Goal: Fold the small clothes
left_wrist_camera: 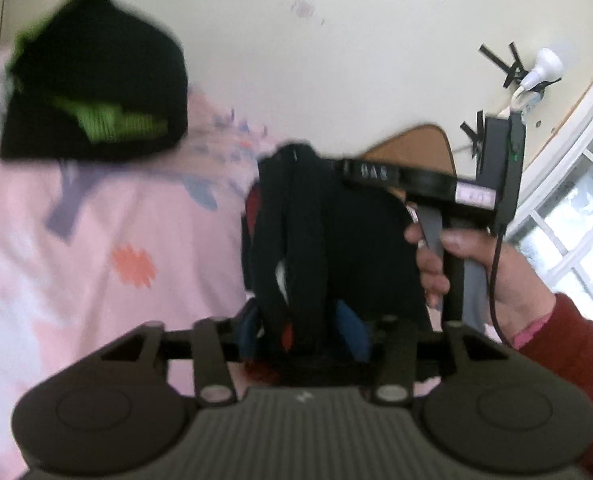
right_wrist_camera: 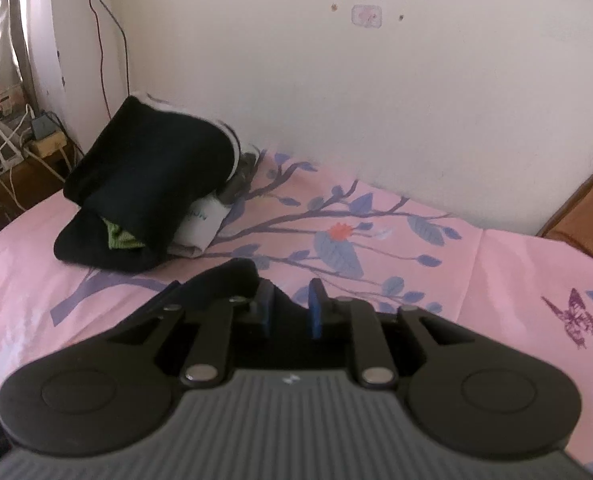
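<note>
The dark garment (left_wrist_camera: 328,240) fills the middle of my left wrist view, a bunched navy piece with red and blue showing near its lower edge, hanging down between my left gripper (left_wrist_camera: 302,332) fingers; the picture is blurred and I cannot tell whether the pads press on it. To its right I see the right gripper (left_wrist_camera: 448,184) from outside, held in a hand (left_wrist_camera: 476,276) with a dark red sleeve (left_wrist_camera: 576,360), its tip reaching to the garment's top edge. In the upper left sits a folded pile of black clothes (left_wrist_camera: 96,92) with green stripes on the pink floral bedsheet (left_wrist_camera: 96,280). In my right wrist view the blue pads (right_wrist_camera: 315,308) stand narrowly apart at lower centre, with dark cloth (right_wrist_camera: 224,284) lying against the left finger; a grip I cannot confirm. The pile (right_wrist_camera: 144,192) lies at the left centre, against the cream wall (right_wrist_camera: 376,100).
</note>
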